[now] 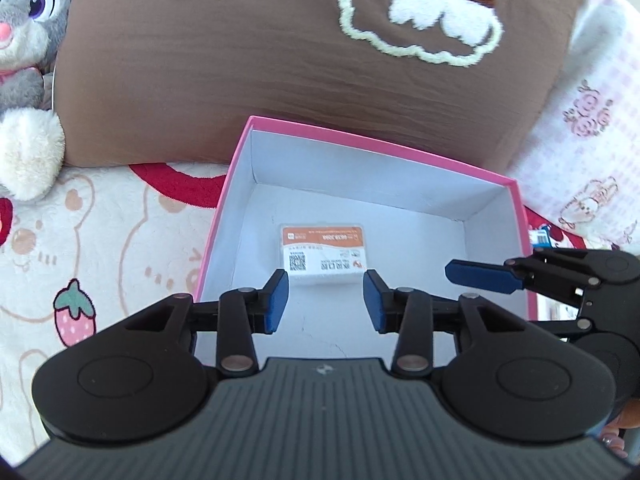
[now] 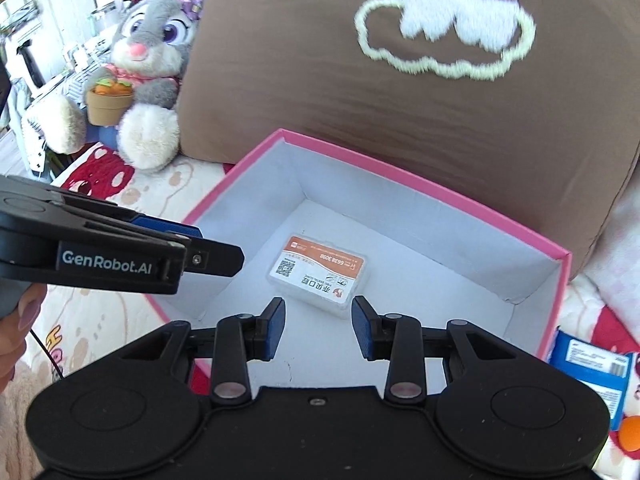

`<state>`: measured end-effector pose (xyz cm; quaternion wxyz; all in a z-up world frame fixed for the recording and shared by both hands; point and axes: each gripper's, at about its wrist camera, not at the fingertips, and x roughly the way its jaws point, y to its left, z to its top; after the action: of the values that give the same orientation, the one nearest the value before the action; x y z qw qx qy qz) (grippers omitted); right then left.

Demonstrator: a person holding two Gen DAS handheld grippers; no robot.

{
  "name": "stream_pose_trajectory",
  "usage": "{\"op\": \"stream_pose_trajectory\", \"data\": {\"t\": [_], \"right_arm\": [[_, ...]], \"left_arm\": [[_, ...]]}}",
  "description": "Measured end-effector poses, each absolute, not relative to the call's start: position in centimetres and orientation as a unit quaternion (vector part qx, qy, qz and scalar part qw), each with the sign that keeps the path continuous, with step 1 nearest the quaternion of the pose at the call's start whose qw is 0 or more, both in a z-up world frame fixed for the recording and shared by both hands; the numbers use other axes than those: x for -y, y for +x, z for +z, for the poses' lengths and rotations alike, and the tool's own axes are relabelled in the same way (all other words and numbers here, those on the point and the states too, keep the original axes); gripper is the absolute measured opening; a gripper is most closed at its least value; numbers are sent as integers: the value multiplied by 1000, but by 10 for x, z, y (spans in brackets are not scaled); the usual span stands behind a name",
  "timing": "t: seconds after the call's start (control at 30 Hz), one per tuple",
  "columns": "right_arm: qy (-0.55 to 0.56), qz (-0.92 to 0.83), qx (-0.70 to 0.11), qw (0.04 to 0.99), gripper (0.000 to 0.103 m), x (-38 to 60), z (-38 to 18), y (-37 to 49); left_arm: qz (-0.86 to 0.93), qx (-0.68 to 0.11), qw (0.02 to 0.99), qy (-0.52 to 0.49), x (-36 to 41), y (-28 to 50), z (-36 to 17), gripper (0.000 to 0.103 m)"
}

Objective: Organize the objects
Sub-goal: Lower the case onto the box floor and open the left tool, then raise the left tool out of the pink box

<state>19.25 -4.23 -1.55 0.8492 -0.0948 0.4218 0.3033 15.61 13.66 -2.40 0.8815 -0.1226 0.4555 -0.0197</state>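
A pink box (image 1: 236,156) with a white inside lies open on the blanket; it also shows in the right wrist view (image 2: 440,190). A small white case with an orange label (image 1: 322,254) lies flat on the box floor, also seen in the right wrist view (image 2: 318,274). My left gripper (image 1: 326,300) is open and empty, hovering over the box's near side just short of the case. My right gripper (image 2: 318,328) is open and empty, also over the box just short of the case. Each gripper shows in the other's view: the right (image 1: 484,276), the left (image 2: 192,252).
A brown cushion (image 1: 240,48) with an embroidered cloud stands right behind the box. A grey plush rabbit (image 2: 148,64) sits at the back left. A blue-and-white packet (image 2: 592,372) and an orange thing (image 2: 630,434) lie right of the box on the patterned blanket (image 1: 100,248).
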Motion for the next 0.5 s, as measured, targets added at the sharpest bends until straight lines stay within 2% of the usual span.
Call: {"op": "stream_pose_trajectory", "data": {"t": [0.3,0.5], "right_arm": [[-108,309,-411,851,42,49,9,161],[-116,309,-402,854,42,61,29,141]], "left_arm": [[-25,-426,899,-98,-123,122,13,42],[-36,-418,905,-75,-110,103,37,47]]}}
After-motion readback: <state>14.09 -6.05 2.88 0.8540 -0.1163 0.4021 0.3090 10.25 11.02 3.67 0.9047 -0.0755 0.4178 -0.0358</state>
